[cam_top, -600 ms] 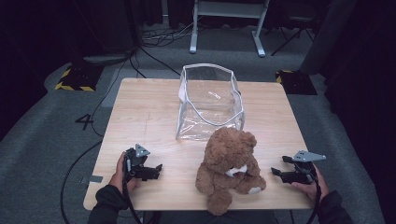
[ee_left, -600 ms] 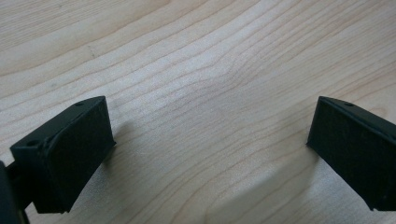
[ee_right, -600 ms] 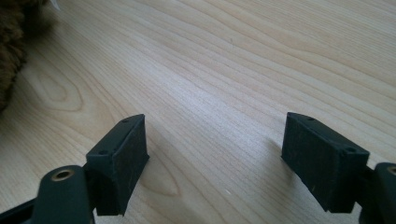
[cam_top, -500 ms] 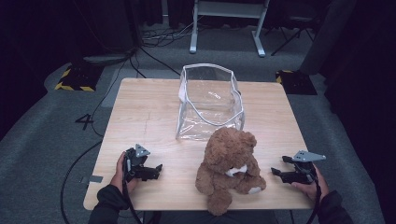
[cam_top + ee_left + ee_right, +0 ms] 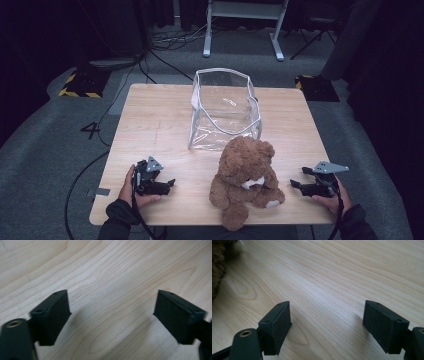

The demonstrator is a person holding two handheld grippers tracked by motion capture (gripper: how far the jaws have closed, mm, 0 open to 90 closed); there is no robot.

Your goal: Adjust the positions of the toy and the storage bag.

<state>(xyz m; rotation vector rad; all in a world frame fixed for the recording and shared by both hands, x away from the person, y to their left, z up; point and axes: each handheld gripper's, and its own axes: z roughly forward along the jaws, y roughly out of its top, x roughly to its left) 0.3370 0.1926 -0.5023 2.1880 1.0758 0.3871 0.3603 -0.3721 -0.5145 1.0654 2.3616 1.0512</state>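
Brown and plush, the teddy bear (image 5: 246, 180) sits upright at the near edge of the counter (image 5: 160, 120), a little right of the middle, with its white muzzle turned down toward the person. Its legs reach to the front rim of the wood. In the right gripper view, a strip of its fur (image 5: 218, 262) shows at the upper left corner.

Just behind the bear stands a clear plastic bag (image 5: 224, 110) with a white-trimmed rim, its mouth open upward; the bear's head overlaps the bag's near lower corner in the high view, so whether they touch cannot be told.

Right of the bear, apart from it, the right hand-held gripper (image 5: 299, 180) rests low over the counter, its jaws spread wide and pointing toward the bear, with bare wood between them (image 5: 327, 322).

Left of the bear, farther off, the left hand-held gripper (image 5: 167, 184) lies close to the wood, pointing toward the bear. Its jaws also stand wide apart over bare wood grain (image 5: 112, 315), holding nothing.

Grey carpet (image 5: 60, 165) surrounds the counter, and black cables (image 5: 120, 97) run across it.
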